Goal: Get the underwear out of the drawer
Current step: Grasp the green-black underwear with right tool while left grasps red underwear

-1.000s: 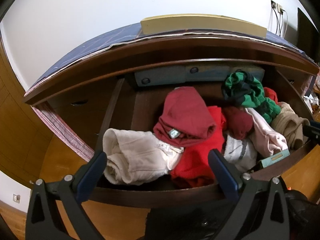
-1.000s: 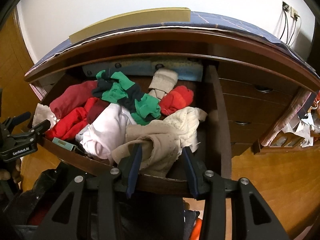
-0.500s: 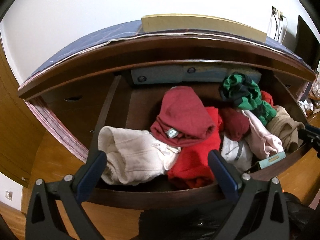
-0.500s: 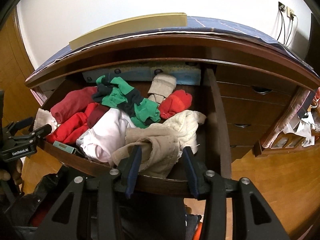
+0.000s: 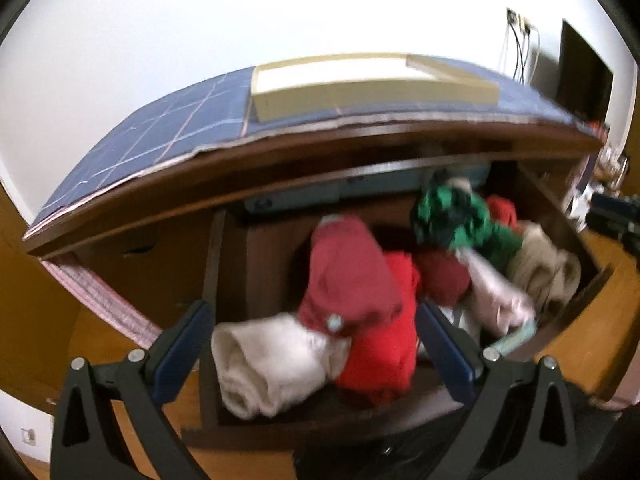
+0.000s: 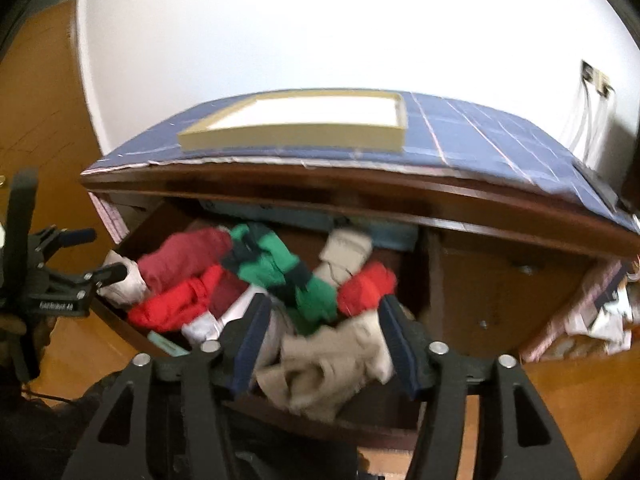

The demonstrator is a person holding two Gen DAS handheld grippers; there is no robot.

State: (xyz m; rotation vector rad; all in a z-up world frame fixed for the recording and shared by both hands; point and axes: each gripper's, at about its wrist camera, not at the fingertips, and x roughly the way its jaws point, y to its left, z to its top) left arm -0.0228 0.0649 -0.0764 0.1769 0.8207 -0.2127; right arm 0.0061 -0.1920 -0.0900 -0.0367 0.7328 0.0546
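Both views now sit higher than a second ago, showing more of the dresser top [image 6: 480,128]. The right tool [image 6: 324,332] has just been opening and stands wide above the beige underwear [image 6: 320,368], which lies in the open drawer [image 5: 304,428]. The left tool [image 5: 312,340] stays wide, holding nothing

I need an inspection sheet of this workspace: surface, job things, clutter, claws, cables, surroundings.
Surface: dresser top under a blue checked cloth, with a flat beige box on it.
Job's things: open drawer full of rolled underwear; none taken out.
Clutter: small teal box at the drawer front.
Claws: left claw open, empty; right claw open, jaws just widened, gripping nothing.
Cables: wall cables.
Surroundings: white wall, wooden floor.
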